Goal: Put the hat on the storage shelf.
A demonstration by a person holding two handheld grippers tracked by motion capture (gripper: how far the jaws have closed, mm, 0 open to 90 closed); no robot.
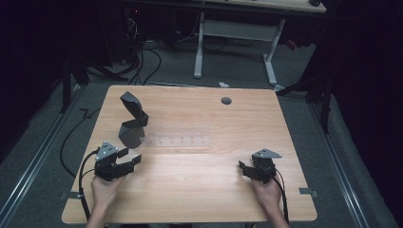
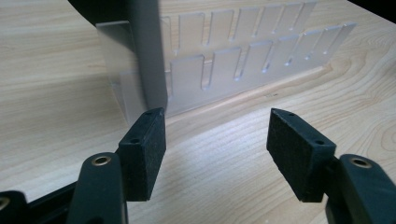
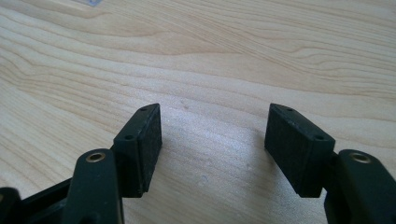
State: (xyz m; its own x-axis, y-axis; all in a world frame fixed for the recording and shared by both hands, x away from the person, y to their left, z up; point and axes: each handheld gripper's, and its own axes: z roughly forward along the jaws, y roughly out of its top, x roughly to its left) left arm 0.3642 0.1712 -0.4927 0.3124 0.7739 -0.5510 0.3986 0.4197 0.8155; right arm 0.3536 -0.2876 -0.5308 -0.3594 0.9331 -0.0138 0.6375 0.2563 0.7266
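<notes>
The left gripper (image 1: 134, 159), jaws spread and empty, hovers low over the wooden counter (image 1: 199, 190) just short of a clear slotted rack (image 1: 176, 140), a dark angular object (image 1: 133, 121) standing at the rack's left end, while the right gripper (image 1: 243, 168), likewise released, rests well apart.

A lab: dark curtains, floor cables (image 1: 142, 66), wooden table (image 1: 199, 190).
</notes>
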